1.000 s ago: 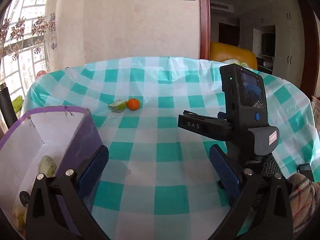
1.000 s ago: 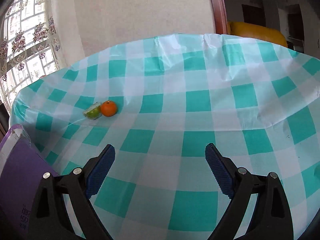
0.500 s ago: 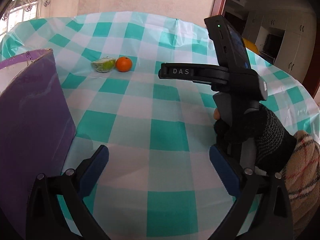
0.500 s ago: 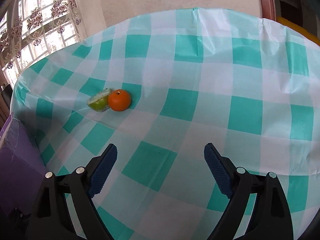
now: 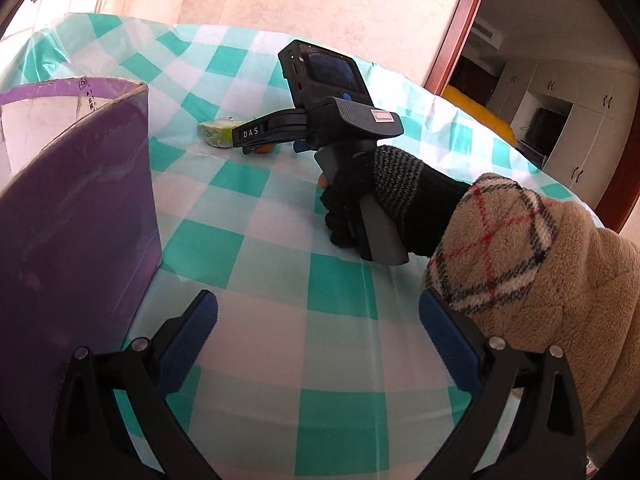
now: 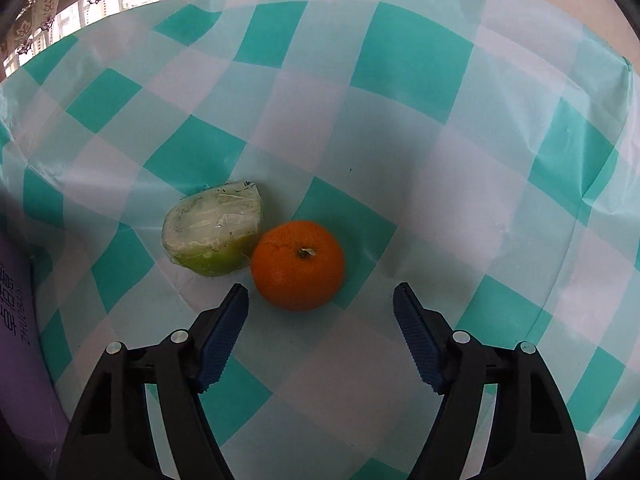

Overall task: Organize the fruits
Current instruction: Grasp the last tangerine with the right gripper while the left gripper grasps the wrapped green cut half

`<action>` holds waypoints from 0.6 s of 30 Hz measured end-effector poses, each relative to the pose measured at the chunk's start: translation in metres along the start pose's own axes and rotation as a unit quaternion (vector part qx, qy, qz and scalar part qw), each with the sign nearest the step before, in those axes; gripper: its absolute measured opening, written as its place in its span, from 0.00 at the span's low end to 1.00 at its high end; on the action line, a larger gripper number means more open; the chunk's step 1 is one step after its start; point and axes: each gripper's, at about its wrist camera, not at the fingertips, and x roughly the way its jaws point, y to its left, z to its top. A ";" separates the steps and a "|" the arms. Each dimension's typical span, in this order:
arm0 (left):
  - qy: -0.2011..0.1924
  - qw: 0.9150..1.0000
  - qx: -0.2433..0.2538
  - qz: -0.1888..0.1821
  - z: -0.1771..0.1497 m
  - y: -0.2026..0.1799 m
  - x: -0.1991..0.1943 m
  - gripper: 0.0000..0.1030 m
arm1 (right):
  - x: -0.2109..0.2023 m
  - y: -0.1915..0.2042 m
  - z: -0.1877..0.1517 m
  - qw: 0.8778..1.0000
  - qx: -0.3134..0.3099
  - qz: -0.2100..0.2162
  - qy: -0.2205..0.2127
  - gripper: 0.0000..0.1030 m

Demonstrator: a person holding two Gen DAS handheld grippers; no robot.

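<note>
Just ahead of my right claw [image 6: 320, 312], low in the centre of the right wrist view, sits the orange [image 6: 298, 265] on the checked tablecloth [image 6: 400, 160] of the table. My right claw is spread wide with nothing in it — its blue pads [image 6: 224, 332] stand on either side of the frame's lower middle, and the orange lies just beyond the tips, nearer the left pad. Touching the orange on its upper left is the wrapped green fruit half [image 6: 214, 236], cut face up under clear film.

At the far left edge of that view a strip of the purple box [image 6: 20, 340] shows, with printed lettering on its side.

My left claw [image 5: 318, 340] is also wide open and empty, held over the cloth at the bottom of the left wrist view. The purple box [image 5: 80, 208] fills the left side of that frame, its white inner wall visible at the upper left. Across the middle my gloved right hand [image 5: 372, 196] grips the other tool's handle — the green fruit half [image 5: 216, 132] peeks out beyond its fingers, and only a sliver of the orange [image 5: 262, 150] shows beneath them.
</note>
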 end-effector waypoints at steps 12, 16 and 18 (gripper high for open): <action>0.025 1.000 0.005 0.007 0.000 -0.004 0.008 0.98 | -0.036 -0.025 -0.034 0.997 0.072 -0.005 -0.034 0.42; 0.039 0.999 0.027 0.014 -0.001 -0.014 0.013 0.98 | -0.073 -0.067 -0.079 0.988 0.143 0.009 -0.053 0.42; 0.050 0.998 0.028 0.029 -0.001 -0.017 0.017 0.98 | -0.093 -0.088 -0.104 0.981 0.178 0.024 -0.068 0.43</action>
